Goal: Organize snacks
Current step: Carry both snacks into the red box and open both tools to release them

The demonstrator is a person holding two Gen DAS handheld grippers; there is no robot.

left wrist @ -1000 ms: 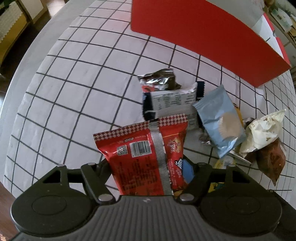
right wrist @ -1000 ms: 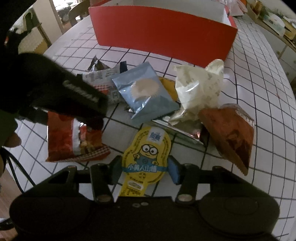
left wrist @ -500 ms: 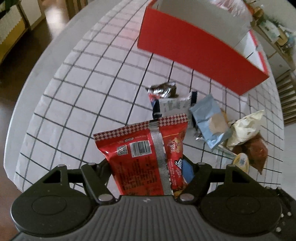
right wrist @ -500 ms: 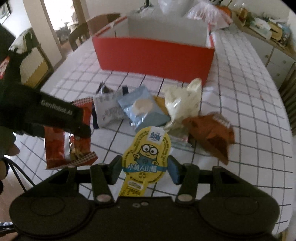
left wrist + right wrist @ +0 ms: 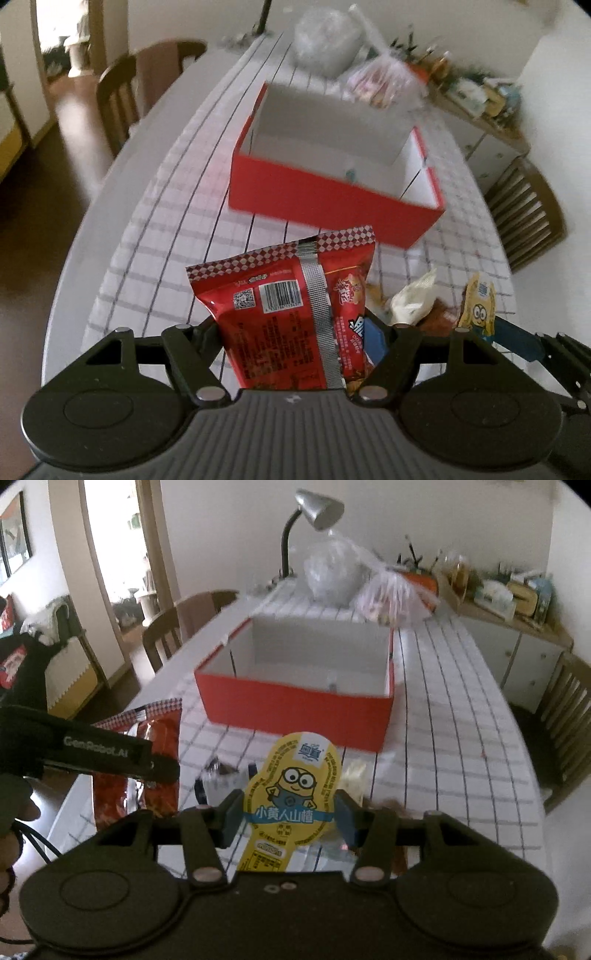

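Your left gripper [image 5: 295, 332] is pinching a red snack bag [image 5: 291, 310] by its lower half, with the barcode, QR code and silver back seam facing the camera and the checkered top edge standing up clear of the table. Your right gripper [image 5: 284, 816] is clamped on a yellow cartoon-character snack pack [image 5: 291, 794], its blue finger pads pressing in from either side at the blue banner (the rounded top points away from you, the narrow tab end toward the camera).

Both packs are held in the air above the white checked tablecloth [image 5: 166, 229]. Ahead of both grippers sits the open red box [image 5: 295, 705], white inside; a small pale item lies near its front wall, too blurred to identify.

In the left wrist view the yellow pack shows again at the right edge, gripped by the other tool. Between the two tools, down on the cloth, you can see a cream-coloured wrapper [image 5: 413, 299] and a brown packet [image 5: 439, 317] just beside it, both partly hidden behind the gripper body.

In the right wrist view your left tool crosses in from the left with the red bag hanging from it. Beyond the box stand clear plastic bags [image 5: 354, 579] and a silver desk lamp [image 5: 314, 513].
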